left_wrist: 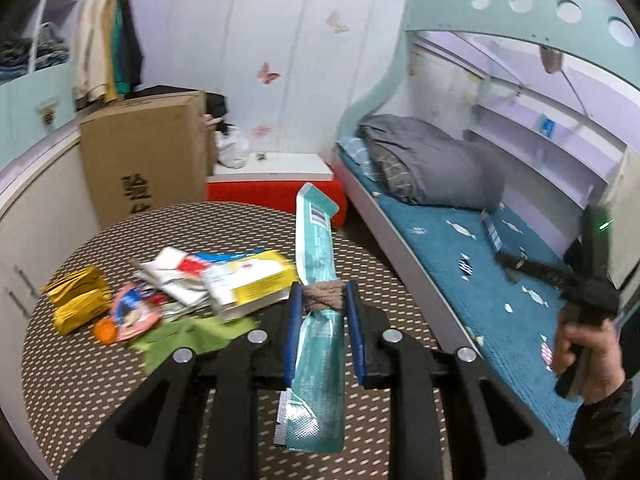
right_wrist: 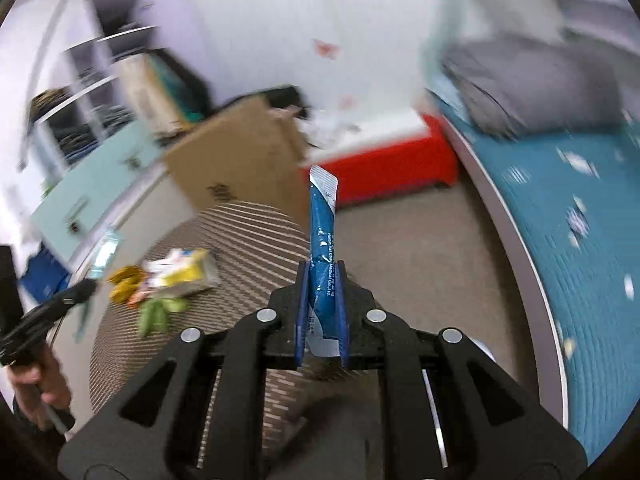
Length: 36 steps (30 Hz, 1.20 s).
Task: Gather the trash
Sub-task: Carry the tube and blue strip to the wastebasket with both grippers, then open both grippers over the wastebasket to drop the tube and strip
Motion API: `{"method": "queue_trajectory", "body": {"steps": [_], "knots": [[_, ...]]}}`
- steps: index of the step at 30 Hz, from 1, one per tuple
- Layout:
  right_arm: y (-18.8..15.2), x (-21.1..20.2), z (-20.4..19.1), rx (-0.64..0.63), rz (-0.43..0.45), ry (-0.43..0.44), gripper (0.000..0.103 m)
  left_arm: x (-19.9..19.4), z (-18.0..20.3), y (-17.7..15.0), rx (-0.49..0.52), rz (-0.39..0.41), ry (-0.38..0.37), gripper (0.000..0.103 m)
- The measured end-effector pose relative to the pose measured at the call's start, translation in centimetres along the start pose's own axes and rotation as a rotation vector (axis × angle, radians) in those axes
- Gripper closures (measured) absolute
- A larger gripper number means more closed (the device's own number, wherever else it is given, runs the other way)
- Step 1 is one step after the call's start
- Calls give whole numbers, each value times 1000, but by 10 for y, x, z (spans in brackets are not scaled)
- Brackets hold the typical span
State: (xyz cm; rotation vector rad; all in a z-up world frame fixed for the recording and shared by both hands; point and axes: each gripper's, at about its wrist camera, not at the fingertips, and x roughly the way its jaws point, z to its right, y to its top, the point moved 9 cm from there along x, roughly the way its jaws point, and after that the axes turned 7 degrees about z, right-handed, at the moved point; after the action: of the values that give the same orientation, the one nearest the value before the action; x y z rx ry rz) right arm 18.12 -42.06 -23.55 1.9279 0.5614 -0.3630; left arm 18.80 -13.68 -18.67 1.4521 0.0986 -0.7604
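Note:
My left gripper point(left_wrist: 322, 300) is shut on a long teal wrapper point(left_wrist: 316, 248) with a brown band at the pinch, held above the round dotted table point(left_wrist: 80, 392). A trash pile lies on the table: a yellow-white packet point(left_wrist: 250, 280), gold packets point(left_wrist: 78, 300), a pink wrapper point(left_wrist: 132, 312), an orange cap point(left_wrist: 105, 329), a green scrap point(left_wrist: 188, 340). My right gripper point(right_wrist: 323, 276) is shut on a blue stick wrapper point(right_wrist: 322, 240), held over the table's right edge. The pile point(right_wrist: 168, 280) shows blurred in the right wrist view.
A cardboard box point(left_wrist: 144, 160) stands behind the table. A red-and-white chest point(left_wrist: 272, 184) sits by the wall. A bunk bed with a teal mattress point(left_wrist: 480, 272) and a grey pillow point(left_wrist: 432, 160) fills the right. Beige floor point(right_wrist: 420, 248) lies between table and bed.

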Motion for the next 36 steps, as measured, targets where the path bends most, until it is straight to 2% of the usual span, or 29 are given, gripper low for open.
{"method": "queue_trajectory", "body": {"steps": [4,12,14,15,21,27,36], "knots": [[-33,17,53,86,-73,-77,91,20,28,-4,20,-31,-47,82],[-80,57,123,245,-167,-142,88,65,78,-12,51,-105,-121,82],[-95,69,143,302,-210,-166,62,77,92,-15,60,-127,-140,82],[-101,72,153,326,-222,-183,38,81,97,-17,65,-136,-147,82],[-108,59,178,400,-181,-193,35,124,141,-36,106,-228,-206,82],[-90,29,188,426,-113,-190,30,166,190,-65,177,-326,-268,82],[-70,-4,190,433,-32,-183,25,219,238,-103,265,-453,-309,81]]}}
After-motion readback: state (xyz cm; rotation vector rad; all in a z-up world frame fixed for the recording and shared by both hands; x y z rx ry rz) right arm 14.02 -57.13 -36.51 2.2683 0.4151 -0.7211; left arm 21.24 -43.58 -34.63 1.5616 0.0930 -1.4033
